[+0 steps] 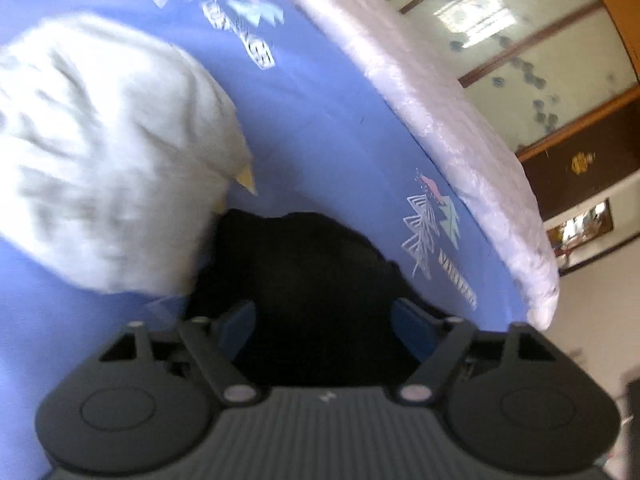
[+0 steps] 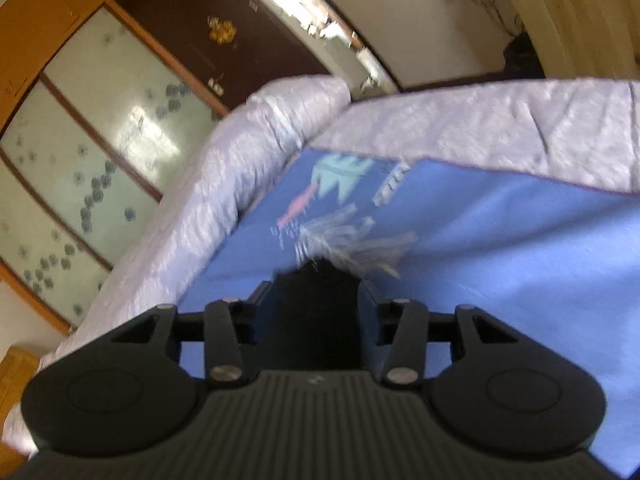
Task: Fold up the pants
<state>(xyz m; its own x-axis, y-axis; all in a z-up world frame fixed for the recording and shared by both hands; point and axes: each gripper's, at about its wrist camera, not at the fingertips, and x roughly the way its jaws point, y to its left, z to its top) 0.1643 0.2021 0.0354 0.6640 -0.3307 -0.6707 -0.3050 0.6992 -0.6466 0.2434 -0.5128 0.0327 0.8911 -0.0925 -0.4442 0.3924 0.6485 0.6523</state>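
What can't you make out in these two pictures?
- Left view: the black pants between the left gripper fingers are too dark to show shape or folds.
- Left view: the grey cloth is blurred and cut off by the edge.
- Right view: the right gripper body hides most of the pants.

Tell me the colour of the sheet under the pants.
Blue sheet with printed tree motifs, clearest in the right wrist view.

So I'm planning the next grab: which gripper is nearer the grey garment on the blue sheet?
Left. The left gripper, holding black pants, sits right beside the grey garment. The right gripper, also gripping black fabric, shows no grey garment in its view.
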